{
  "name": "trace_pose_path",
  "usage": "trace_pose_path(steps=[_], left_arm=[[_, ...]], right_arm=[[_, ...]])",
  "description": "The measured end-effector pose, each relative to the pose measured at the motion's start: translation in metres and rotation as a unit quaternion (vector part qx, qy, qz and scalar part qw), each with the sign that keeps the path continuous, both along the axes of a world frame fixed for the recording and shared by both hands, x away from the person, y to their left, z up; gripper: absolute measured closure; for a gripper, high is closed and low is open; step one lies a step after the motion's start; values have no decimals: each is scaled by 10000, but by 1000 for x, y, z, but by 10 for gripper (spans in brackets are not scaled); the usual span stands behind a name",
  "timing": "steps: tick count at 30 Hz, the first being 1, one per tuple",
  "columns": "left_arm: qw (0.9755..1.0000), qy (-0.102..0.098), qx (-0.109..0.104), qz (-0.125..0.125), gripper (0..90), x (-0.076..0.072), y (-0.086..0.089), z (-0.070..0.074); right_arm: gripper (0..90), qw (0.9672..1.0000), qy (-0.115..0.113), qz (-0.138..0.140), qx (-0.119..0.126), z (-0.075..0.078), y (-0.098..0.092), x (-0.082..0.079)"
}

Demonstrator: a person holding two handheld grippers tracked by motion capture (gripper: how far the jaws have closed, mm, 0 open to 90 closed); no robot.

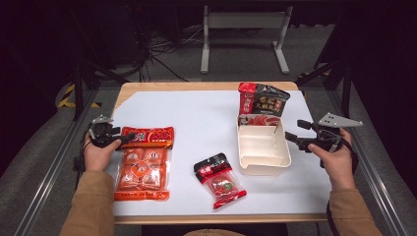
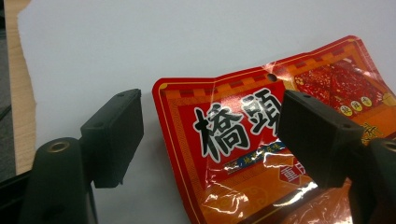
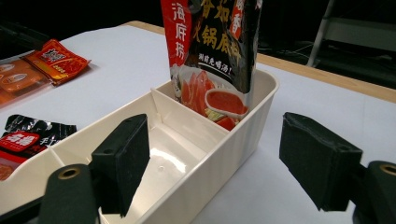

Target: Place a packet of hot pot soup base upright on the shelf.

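Note:
A large orange-red snack packet (image 1: 142, 164) lies flat at the table's left. My left gripper (image 1: 118, 136) is at its top-left corner. In the left gripper view the jaws stand open (image 2: 212, 105), and the printed corner of the orange packet (image 2: 243, 135) lies between them, with no pad pressing on it. A cream divided tray (image 1: 262, 160) sits right of centre. A black and red pouch (image 1: 263, 101) stands upright in its far compartment. My right gripper (image 1: 293, 131) is open beside the tray's right wall (image 3: 243, 135), with the pouch (image 3: 215, 42) beyond it.
A small black and red sachet (image 1: 219, 179) lies flat between the orange packet and the tray. It is also at the left edge of the right gripper view (image 3: 28, 135). White paper (image 1: 196, 113) covers the wooden tabletop. Metal frame rails run along both sides.

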State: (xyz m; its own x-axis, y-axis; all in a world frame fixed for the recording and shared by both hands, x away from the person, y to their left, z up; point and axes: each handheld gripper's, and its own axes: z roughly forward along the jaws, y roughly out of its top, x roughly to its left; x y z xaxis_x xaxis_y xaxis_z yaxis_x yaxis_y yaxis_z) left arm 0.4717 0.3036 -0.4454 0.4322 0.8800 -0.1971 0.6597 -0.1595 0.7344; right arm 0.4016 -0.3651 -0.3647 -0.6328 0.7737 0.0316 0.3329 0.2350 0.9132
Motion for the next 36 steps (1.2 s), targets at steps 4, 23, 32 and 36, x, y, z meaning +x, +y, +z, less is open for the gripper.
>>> trace_pose_path(steps=[4,23,32,36], left_arm=[[10000,40,-9,-45,235,1,-1,-2],[9985,10,-191,-509,354,1,-5,-5],[9980,138,-370,-490,484,1,-1,-10],[9985,242,-292,-407,544,1,-2,-12]], right_arm=[[247,10000,7,6,-2,0,0,0],[247,10000,4,44,-15,-1,1,0],[247,10000,22,88,-28,-2,3,1],[248,9999,25,91,-46,-2,3,1]])
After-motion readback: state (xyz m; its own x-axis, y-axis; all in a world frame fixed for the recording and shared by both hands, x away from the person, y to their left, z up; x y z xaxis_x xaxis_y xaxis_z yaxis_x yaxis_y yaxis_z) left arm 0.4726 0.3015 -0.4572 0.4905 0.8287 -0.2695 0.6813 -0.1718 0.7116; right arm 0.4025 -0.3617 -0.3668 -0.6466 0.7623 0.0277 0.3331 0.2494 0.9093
